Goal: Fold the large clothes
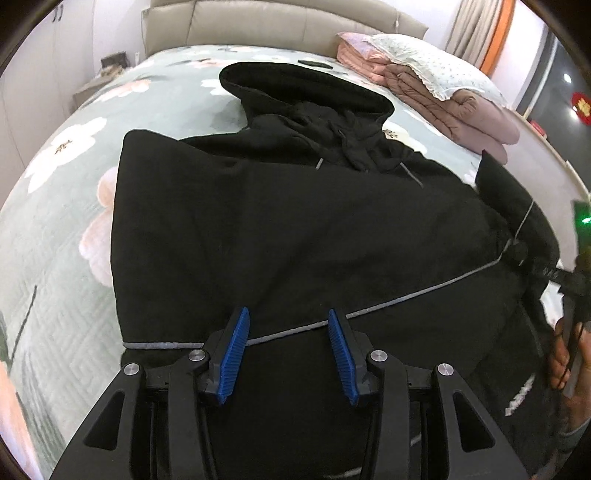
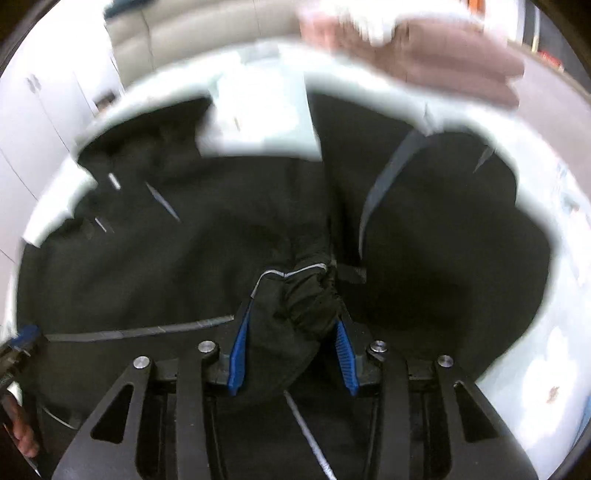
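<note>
Hoodie [image 1: 280, 221] black, grey-piped, spread flat; left gripper [image 1: 288, 332] jaws apart, right gripper [image 2: 291, 332] clamps bunched sleeve.

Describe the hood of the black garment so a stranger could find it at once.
Start at the bed with its floral green quilt, where a black hooded jacket lies spread. At its far end, toward the beige headboard, sits the hood, a rounded open pouch above two dangling drawcords.
</note>
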{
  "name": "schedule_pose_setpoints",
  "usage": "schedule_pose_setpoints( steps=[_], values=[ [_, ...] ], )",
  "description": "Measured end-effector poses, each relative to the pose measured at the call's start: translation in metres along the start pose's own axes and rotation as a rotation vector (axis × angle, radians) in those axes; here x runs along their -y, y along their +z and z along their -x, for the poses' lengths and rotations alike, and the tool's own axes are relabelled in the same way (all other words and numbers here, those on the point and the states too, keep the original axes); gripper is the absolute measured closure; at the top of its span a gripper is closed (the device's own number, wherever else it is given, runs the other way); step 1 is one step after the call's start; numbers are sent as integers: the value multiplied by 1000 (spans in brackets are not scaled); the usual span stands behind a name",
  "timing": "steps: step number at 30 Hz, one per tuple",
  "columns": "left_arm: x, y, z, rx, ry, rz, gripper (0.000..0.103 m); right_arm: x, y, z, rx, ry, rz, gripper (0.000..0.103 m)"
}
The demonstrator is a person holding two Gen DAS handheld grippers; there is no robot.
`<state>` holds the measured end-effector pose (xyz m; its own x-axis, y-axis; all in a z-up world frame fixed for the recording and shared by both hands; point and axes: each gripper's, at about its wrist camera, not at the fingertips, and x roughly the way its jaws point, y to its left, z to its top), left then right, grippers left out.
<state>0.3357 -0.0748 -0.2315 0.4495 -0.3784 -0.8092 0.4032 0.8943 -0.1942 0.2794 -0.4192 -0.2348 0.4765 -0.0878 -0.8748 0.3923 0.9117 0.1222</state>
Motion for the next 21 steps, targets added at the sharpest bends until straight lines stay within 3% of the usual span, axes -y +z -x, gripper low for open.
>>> schedule_pose_setpoints(
  steps=[2,6,9,12,13,16,19,20,21],
  values=[
    [4,-7,0,46,17,-12,57,-3,-8,-2,43,-20,41,57],
    [14,-16,2,93,75,-51,56,-11,-8,3,45,-67,84,55],
    [15,-18,3,107,84,-55,55,-13,-8,35,97,-57,72,48],
    [16,-17,2,116,91,-58,55,-28,-14,75,228,-50,119,20],
    [16,-17,2,118,93,-60,55,-36,-16,84,260,-41,142,19],
    [12,-19,2,134,70,-44,54,-53,-18,73,213,15,202,19],
    [10,-20,1,147,60,-36,53,-59,-24,27,73,20,197,19],
    [11,-21,1,153,65,-43,53,-56,-29,2,-11,0,182,19],
    [12,-22,0,155,72,-48,52,-54,-32,-6,-26,8,175,17]
  ],
)
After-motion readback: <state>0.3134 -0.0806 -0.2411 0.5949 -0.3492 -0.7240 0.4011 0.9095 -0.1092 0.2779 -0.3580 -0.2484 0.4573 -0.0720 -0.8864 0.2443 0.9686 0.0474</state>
